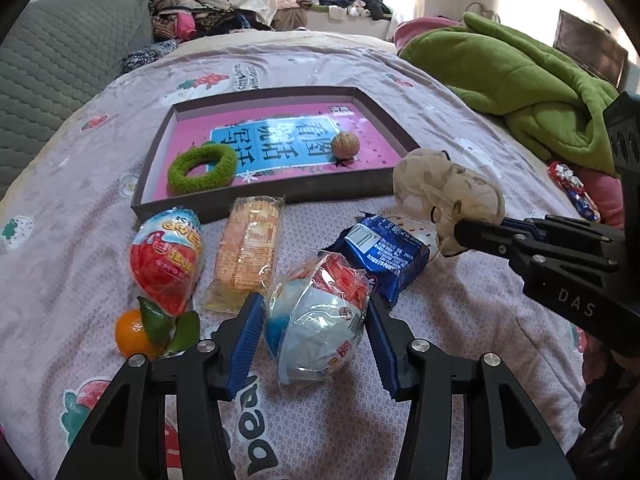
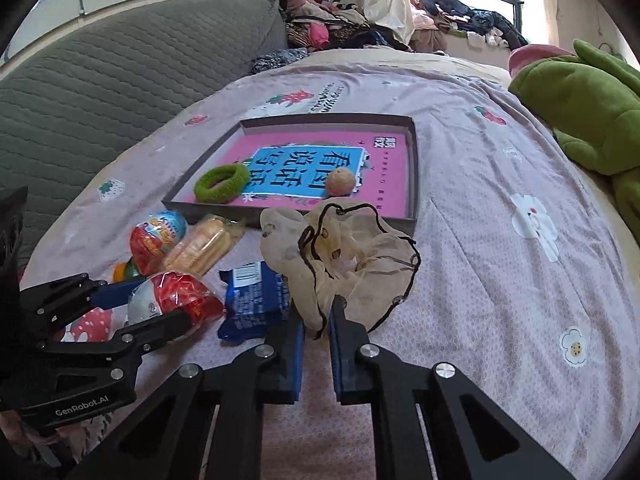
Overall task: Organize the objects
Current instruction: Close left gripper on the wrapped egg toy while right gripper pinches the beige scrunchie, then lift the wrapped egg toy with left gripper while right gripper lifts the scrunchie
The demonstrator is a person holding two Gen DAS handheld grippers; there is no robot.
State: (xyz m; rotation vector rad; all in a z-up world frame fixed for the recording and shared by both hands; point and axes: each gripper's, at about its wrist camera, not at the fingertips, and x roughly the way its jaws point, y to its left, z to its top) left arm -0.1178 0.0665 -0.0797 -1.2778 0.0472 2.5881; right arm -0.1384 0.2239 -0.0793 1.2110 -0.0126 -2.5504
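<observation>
Bedspread [image 1: 460, 128] carries one tray [image 1: 160, 136] holding one green ring [image 1: 202, 168] and one walnut [image 1: 347, 145]. Left gripper [image 1: 314, 340] straddles, unclenched, one of two toy eggs [image 1: 320, 328]; right gripper [image 2: 318, 320] pinches one beige scrunchie [image 2: 352, 256] just before the tray.

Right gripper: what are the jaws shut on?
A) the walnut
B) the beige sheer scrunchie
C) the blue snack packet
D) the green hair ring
B: the right gripper has its jaws pinched on the beige sheer scrunchie, lifted in front of the tray; the green hair ring and walnut lie in the tray, and the blue snack packet lies on the bed.
</observation>
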